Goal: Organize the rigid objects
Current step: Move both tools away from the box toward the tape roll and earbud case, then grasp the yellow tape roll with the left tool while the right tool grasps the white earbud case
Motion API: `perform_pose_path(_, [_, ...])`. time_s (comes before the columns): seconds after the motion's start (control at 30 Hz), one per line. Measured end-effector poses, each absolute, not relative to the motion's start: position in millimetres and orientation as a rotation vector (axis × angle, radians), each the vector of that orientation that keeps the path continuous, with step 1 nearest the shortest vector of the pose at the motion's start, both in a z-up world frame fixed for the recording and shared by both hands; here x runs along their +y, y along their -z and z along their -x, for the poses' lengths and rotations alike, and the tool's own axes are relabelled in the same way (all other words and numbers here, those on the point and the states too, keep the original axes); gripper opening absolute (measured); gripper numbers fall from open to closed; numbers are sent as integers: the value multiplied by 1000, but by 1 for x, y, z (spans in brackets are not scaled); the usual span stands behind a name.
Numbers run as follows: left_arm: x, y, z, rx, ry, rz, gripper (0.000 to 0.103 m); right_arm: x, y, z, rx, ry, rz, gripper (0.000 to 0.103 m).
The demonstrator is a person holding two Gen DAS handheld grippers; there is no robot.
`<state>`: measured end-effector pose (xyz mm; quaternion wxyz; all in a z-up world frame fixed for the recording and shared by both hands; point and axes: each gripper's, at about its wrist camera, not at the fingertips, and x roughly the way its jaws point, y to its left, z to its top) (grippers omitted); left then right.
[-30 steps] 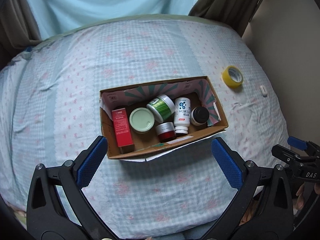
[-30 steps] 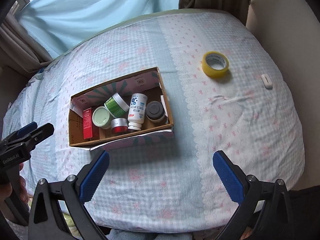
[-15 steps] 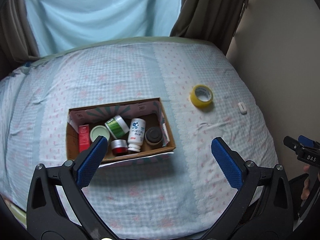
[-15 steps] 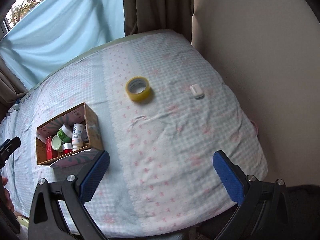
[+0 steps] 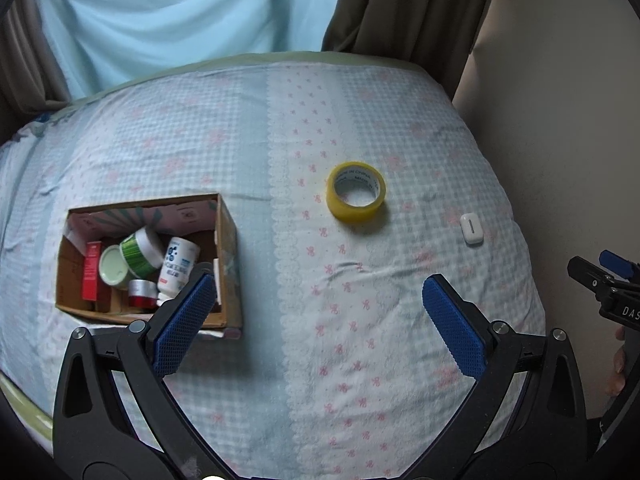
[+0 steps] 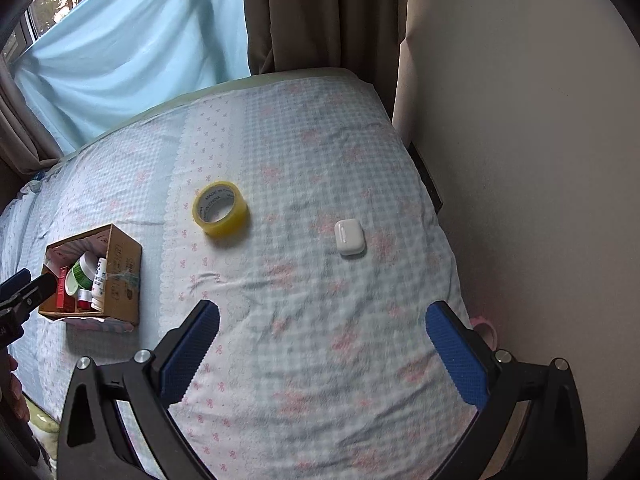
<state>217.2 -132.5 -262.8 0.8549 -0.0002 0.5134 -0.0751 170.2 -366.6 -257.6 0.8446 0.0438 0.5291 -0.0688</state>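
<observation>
Both views swung right off the box [image 5: 148, 264] toward tape [image 6: 219, 209] and white case [image 6: 349, 237] loose on the bed [image 6: 320, 320] | left gripper [image 5: 320, 312], right gripper [image 6: 322, 340] spread, empty | risk: case sliding on soft sheet | box labels unreadable.

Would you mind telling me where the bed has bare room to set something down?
Bare sheet lies between the box and the tape, between the tape and the white case, and across the near strip before both open hand-held grippers. Inside the box is crowded with jars and bottles.
</observation>
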Motion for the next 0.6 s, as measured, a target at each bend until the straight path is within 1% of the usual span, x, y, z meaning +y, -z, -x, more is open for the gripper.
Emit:
perform_pose_path(0.17, [-164,309,-256,1079,183,-28,103,-390,292,-193,1107,134,-122,103])
perform_pose_path(0.4, [-207,406,-309,1113,206,-107,103,-408,364,-231,1093,128,-98,102])
perform_pose_path(0.5, [-217,442,-326,1097,211,-125,103,-413,401,-246,1106,122,-79,97])
perform_pose_path(0.57, [-221,464,-338,1099,206,-140,103,-414,422,-251,1101,115,-74,90])
perform_pose_path(0.6, [-222,473,-344,1102,208,-138,103,-415,432,-254,1099,113,-73,84])
